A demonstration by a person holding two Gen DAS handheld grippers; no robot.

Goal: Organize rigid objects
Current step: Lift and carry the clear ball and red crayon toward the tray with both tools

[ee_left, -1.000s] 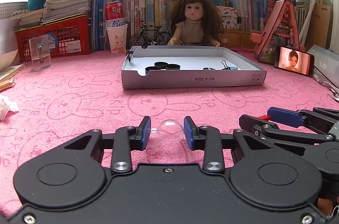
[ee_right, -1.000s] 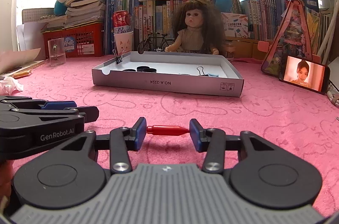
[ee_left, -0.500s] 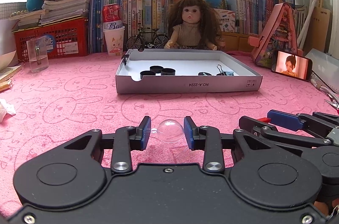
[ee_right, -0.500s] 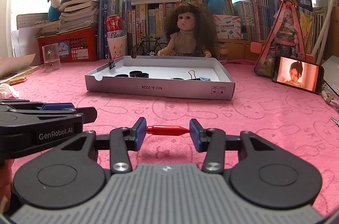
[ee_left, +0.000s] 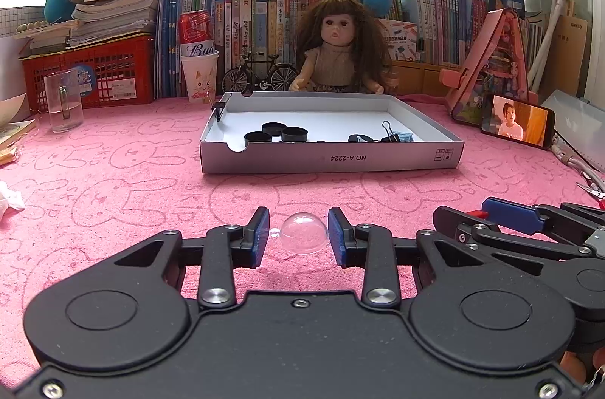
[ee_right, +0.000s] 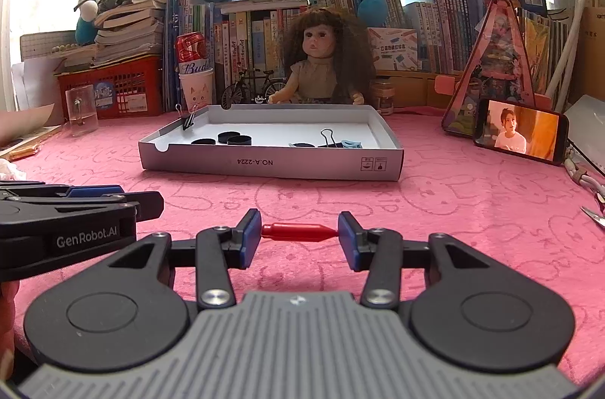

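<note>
Two grippers sit side by side above the pink cloth (ee_left: 113, 180): my left gripper (ee_left: 298, 233) clamps a clear plastic dome (ee_left: 303, 237) between its blue pads, and my right gripper (ee_right: 300, 235) clamps a red tapered piece (ee_right: 298, 232) end to end. Ahead of both, well apart from the fingers, lies the grey cardboard tray (ee_left: 329, 159), which holds three black caps (ee_left: 274, 131) and a black binder clip (ee_left: 389, 132). Behind the tray sits a doll (ee_left: 340, 51) before a row of books (ee_left: 249, 21).

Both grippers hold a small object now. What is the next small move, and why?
Probably carry both forward to the white box: the right gripper clamps a red cap, the left gripper a clear dome, and similar small items already lie there.
</note>
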